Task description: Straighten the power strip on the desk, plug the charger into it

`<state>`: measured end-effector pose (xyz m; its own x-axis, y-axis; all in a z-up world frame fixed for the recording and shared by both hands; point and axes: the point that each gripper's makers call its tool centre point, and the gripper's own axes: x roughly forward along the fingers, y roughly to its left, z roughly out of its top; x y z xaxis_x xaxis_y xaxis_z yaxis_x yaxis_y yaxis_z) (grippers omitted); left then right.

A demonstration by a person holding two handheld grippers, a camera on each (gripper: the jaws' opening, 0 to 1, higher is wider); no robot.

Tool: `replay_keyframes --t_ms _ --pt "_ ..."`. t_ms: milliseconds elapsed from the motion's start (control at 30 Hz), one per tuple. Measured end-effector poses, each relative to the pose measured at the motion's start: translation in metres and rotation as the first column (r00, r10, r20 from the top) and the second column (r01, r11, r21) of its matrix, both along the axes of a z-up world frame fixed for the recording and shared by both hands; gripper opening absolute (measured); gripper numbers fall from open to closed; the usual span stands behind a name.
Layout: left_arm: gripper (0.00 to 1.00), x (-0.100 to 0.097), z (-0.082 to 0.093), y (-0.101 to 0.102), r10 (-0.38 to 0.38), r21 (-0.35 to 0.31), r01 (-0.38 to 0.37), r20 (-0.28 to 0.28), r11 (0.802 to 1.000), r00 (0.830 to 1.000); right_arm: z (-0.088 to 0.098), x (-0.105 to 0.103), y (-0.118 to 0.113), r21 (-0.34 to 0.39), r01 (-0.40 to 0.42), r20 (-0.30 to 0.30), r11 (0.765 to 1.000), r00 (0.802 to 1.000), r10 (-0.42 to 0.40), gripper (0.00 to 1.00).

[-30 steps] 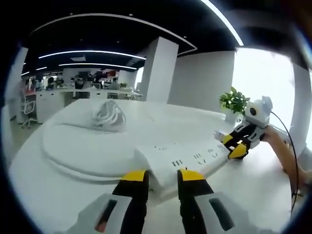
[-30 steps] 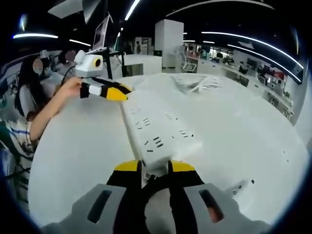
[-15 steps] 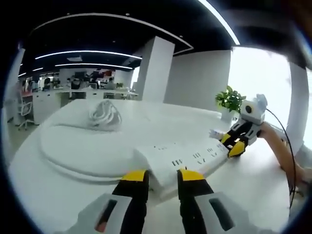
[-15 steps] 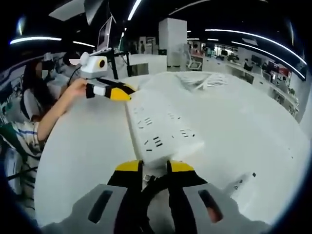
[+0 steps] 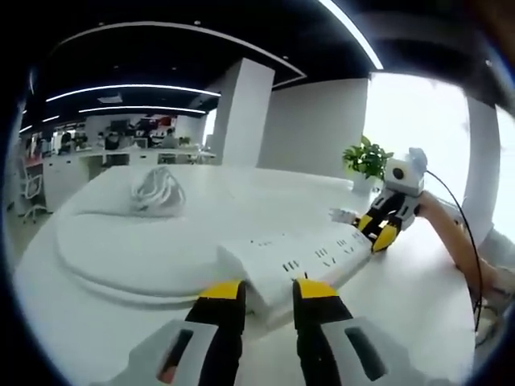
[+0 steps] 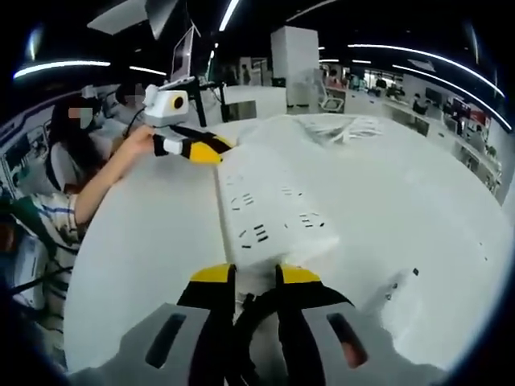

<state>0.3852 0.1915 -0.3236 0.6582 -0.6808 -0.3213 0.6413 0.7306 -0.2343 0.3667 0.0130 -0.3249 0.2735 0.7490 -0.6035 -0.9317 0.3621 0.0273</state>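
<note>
Evidently both grippers clamp the power strip [image 6: 269, 213]: right gripper [image 6: 254, 276] nipping its near end, left gripper [image 5: 269, 283] the opposite end; swing together, level, without twisting.

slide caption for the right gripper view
Right hand-held gripper at the near end of a long white plastic power strip; left hand-held gripper at the far end.

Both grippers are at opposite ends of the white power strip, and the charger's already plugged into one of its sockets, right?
Not quite. The left gripper and right gripper are indeed at opposite ends of the white power strip, but no charger is plugged in: the right gripper view shows every visible socket empty. The bundled white cable lies apart on the desk in the left gripper view.
</note>
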Motion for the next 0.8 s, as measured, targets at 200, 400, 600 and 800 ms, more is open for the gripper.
replay_keyframes --t_ms 200,400,600,800 --pt "0.23 -0.005 0.0 -0.005 -0.035 0.018 0.035 0.011 0.999 0.999 0.0 0.002 -0.006 -0.013 0.006 0.001 1.0 1.0 -0.006 0.2" --pt "0.23 -0.012 -0.001 -0.011 -0.068 0.041 0.067 0.026 0.997 0.997 0.002 0.006 -0.012 -0.014 0.012 -0.001 1.0 1.0 -0.012 0.2" --pt "0.23 -0.017 -0.002 -0.016 -0.096 0.047 0.095 0.029 0.994 0.995 0.003 0.006 -0.017 -0.012 0.024 -0.011 1.0 1.0 -0.024 0.2" --pt "0.24 -0.021 -0.003 -0.019 -0.127 0.075 0.124 0.04 0.989 0.991 0.003 0.008 -0.021 -0.015 0.032 -0.002 0.999 0.999 -0.032 0.21"
